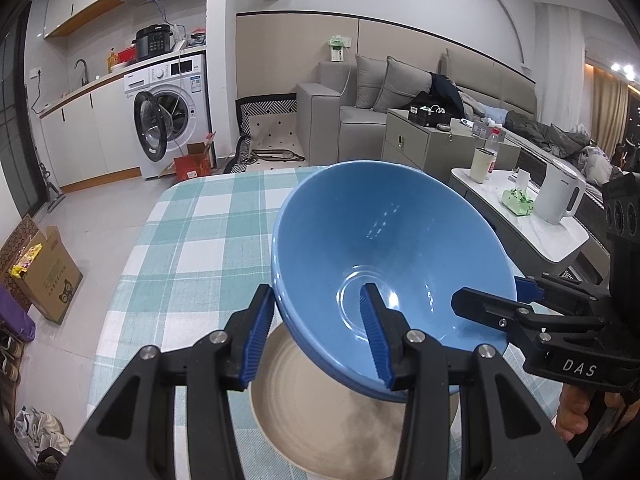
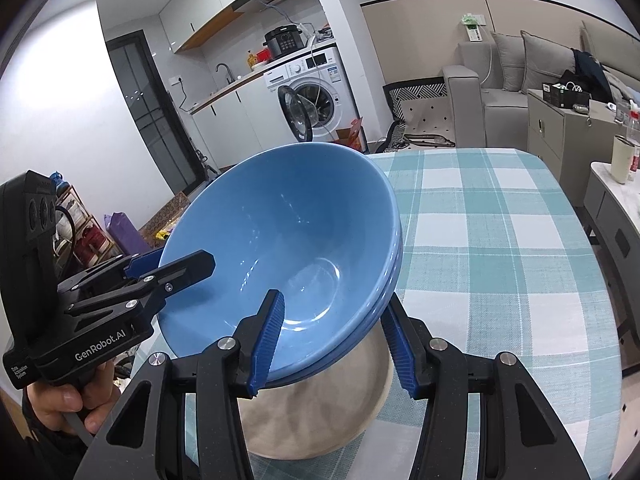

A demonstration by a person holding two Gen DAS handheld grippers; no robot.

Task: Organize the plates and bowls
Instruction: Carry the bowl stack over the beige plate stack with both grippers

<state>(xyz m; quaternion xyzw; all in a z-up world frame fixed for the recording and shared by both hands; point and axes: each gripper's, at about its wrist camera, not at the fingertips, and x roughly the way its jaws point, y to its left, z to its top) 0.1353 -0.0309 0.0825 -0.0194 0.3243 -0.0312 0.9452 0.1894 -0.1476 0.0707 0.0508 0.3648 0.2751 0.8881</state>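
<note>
Two nested blue bowls hang tilted above a beige plate on the checked table. My left gripper straddles the near rim of the stack, one finger inside, one outside, with some gap to the outer finger. My right gripper straddles the opposite rim the same way. It also shows in the left wrist view, and the left gripper shows in the right wrist view. Both seem to hold the stack.
The table's teal-and-white cloth stretches beyond the plate. A side table with a white kettle and a cup stands to the right. A cardboard box sits on the floor to the left.
</note>
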